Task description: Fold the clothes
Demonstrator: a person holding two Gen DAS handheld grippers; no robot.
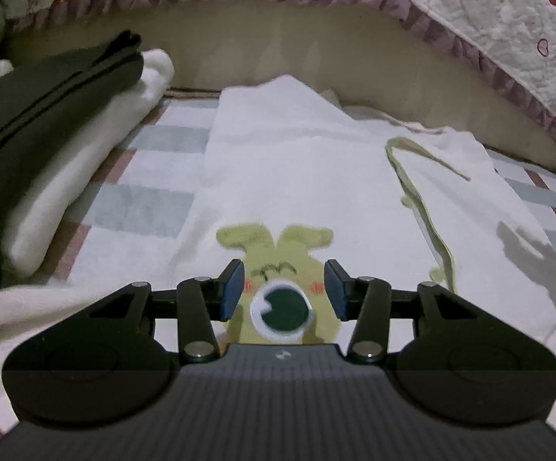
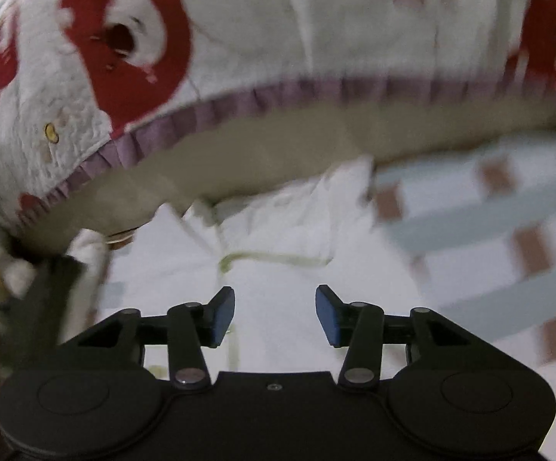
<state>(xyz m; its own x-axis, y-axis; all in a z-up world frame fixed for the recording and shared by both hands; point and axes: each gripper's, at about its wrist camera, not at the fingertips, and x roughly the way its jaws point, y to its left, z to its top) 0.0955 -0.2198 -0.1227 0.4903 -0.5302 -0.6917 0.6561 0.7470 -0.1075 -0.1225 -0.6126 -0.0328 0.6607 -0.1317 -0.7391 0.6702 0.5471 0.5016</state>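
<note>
Beneath both tools lay the checked bed sheet [image 1: 143, 207], the widest surface in reach, and we judged it served as our folding table. Beyond the fingertips of both rose the quilt [image 1: 500, 19], printed in red and edged with a purple frill, pushed back, we supposed, to leave the sheet free. Directly under and ahead of our left gripper [image 1: 279, 290] spread the white garment [image 1: 289, 161], lying flat with one long edge already turned in, so we judged the fold partly made. To the left of that tool sat a stack of folded clothes [image 1: 47, 123], a dark piece on top of a white one, set aside so finished work stayed clear of the piece in hand. Between the left tool's blue pads [image 1: 233, 288] showed the garment's yellow-green cartoon patch [image 1: 274, 246], and a pale green trim [image 1: 424, 207] ran off to the tool's right. Those jaws stood apart over the cloth with nothing pinched, so that tool was released. Our right gripper [image 2: 276, 315] also hung unclenched above the white garment [image 2: 278, 238], its view blurred; its pads [image 2: 222, 317] gripped nothing, and the green trim [image 2: 270, 257] lay just ahead of them.
</note>
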